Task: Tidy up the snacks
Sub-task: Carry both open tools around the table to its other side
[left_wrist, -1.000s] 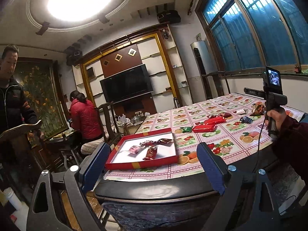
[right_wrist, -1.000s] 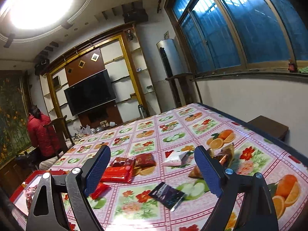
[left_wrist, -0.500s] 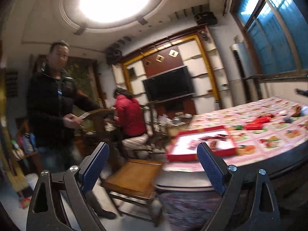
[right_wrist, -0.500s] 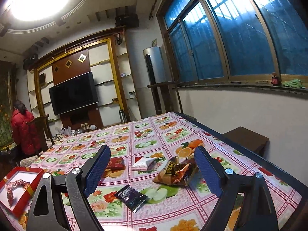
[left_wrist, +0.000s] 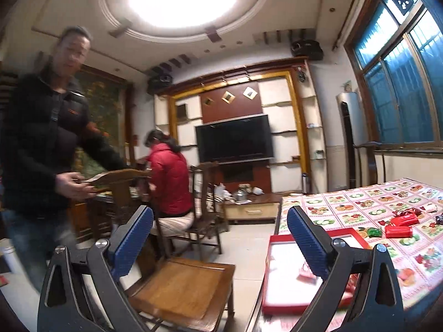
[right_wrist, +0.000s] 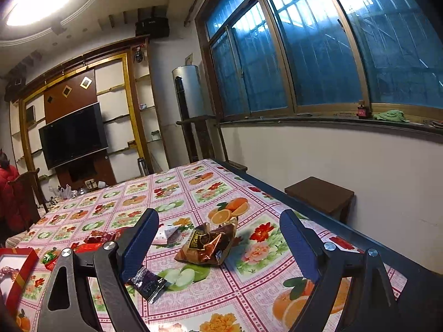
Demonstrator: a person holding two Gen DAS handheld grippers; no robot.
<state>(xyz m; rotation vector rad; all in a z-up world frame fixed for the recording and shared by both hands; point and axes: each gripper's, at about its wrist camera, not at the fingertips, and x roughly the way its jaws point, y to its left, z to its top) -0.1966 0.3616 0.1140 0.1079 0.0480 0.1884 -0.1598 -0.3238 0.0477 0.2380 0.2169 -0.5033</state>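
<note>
Both claws (left_wrist: 220,235) (right_wrist: 218,238) level, seemingly spread, empty.

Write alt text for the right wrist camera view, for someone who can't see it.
The open right gripper hovers over a fruit-print tablecloth, framing a crumpled brown snack bag. A dark candy wrapper lies nearer, and a red box sits at the left edge.

A wooden chair (left_wrist: 180,287) is standing at 6 o'clock; a television (left_wrist: 234,137) is hanging at 12 o'clock.
</note>
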